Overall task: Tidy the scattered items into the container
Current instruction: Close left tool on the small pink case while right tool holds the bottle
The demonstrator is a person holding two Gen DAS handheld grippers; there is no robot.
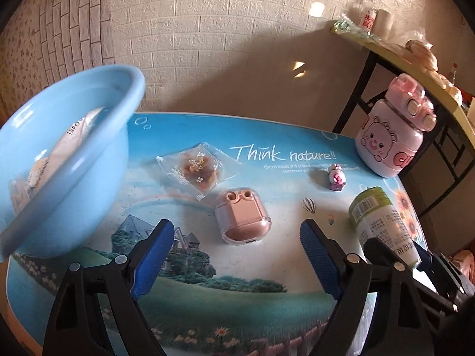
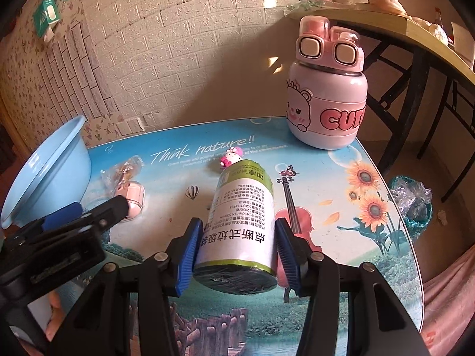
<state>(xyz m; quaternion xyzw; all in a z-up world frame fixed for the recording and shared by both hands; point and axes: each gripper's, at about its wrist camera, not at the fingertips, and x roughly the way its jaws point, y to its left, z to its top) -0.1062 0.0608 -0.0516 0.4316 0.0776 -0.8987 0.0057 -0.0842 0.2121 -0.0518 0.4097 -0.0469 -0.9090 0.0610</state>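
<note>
My right gripper is shut on a roll of bags with a white and green label, held above the table; the roll also shows in the left wrist view. My left gripper is open and empty, just in front of a pink case that lies on the table. A clear snack packet lies behind the case. A small pink figurine stands further right. The light blue basin stands at the left with packets inside.
A pink "CUTE" bottle stands at the table's far right corner. The printed table top has a rounded edge. Behind it are a brick-pattern wall and a cluttered side table. A bag-lined bin sits on the floor at right.
</note>
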